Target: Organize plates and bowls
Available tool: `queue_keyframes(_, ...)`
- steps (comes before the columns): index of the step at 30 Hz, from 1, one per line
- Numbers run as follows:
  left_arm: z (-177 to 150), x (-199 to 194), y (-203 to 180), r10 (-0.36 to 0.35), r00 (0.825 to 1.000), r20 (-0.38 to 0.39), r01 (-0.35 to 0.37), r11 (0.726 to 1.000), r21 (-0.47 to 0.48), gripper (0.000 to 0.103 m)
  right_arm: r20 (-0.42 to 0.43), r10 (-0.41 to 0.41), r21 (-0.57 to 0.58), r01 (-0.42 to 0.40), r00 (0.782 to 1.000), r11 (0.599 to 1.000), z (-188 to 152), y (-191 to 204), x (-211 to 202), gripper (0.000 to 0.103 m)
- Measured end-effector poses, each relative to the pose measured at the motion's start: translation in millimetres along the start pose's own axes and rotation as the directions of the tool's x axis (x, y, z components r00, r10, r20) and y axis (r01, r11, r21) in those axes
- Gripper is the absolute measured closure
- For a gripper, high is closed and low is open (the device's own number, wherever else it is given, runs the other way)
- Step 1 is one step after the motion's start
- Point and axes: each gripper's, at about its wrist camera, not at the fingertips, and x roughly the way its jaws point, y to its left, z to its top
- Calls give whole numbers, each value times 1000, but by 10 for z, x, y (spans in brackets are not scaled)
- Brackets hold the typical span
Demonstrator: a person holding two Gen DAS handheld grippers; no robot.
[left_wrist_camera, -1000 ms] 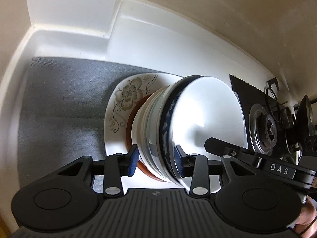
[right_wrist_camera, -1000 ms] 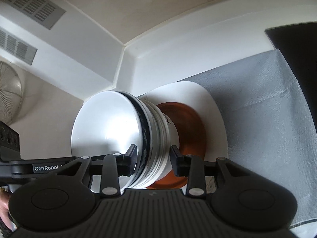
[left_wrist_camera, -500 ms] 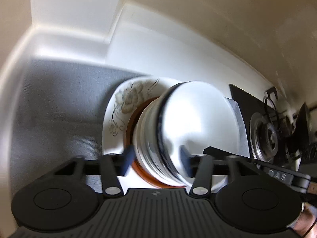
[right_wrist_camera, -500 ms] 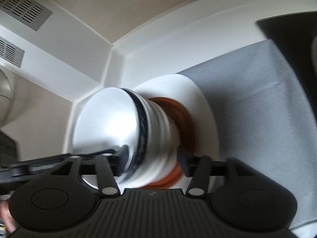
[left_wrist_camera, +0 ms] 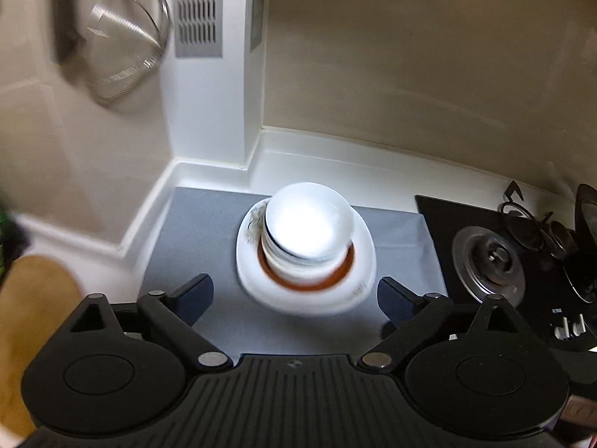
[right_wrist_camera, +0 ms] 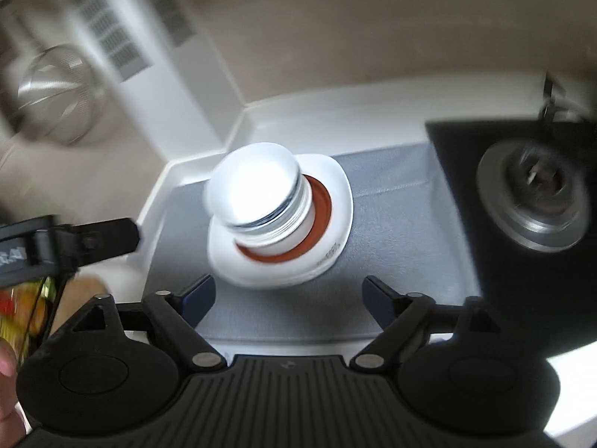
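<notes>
the right wrist view is smeared by motion blur, so the wire strainer (right_wrist_camera: 56,93) and wall vent (right_wrist_camera: 112,33) can't be made out properly. the floral plate (left_wrist_camera: 257,224) pattern is mostly hidden under the bowl stack (left_wrist_camera: 308,233). the wok (left_wrist_camera: 585,246) gets cut off by the frame edge.

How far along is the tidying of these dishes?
It looks nearly finished. The bowls sit nested on a brown dish on the white plate, all on the grey mat. Nothing is in hand: the left tool and right tool are open, short of the stack. No other loose dishes show.
</notes>
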Motion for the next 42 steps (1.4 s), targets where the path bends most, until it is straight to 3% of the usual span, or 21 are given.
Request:
queue_keyframes(4,-197,-632,-348,-10,1000,-3,10,1000,-7,8,55,-5,-46,8,998,999,-129,82,-823,2)
queue_keyframes(9,-408,-1402,-676,90,995,48,-91,996,2,7,84,-44,-79,51,995,996,-310,93,-1675,1)
queue_keyframes(13,-532,-1888,-931,187,980,68,-190,981,42,6,81,-45,-77,51,996,996,-474,59,-2182,1)
queue_keyframes(16,-603,-2135,-1056,190,980,63,-194,979,57,6,70,-26,-60,30,997,998,-574,8,-2450,1)
queue_keyframes(24,-806,-2463,-1255,183,981,70,-187,980,65,7,74,-12,-50,16,997,999,-820,-81,-2816,1)
queue_keyframes(28,-882,-2506,-1339,198,978,70,-203,976,73,6,84,-50,-47,54,995,997,-878,-126,-2874,1)
queue_keyframes(42,-976,-2605,-1352,234,971,52,-237,970,60,3,57,-32,-55,35,998,998,-955,-145,-2930,1)
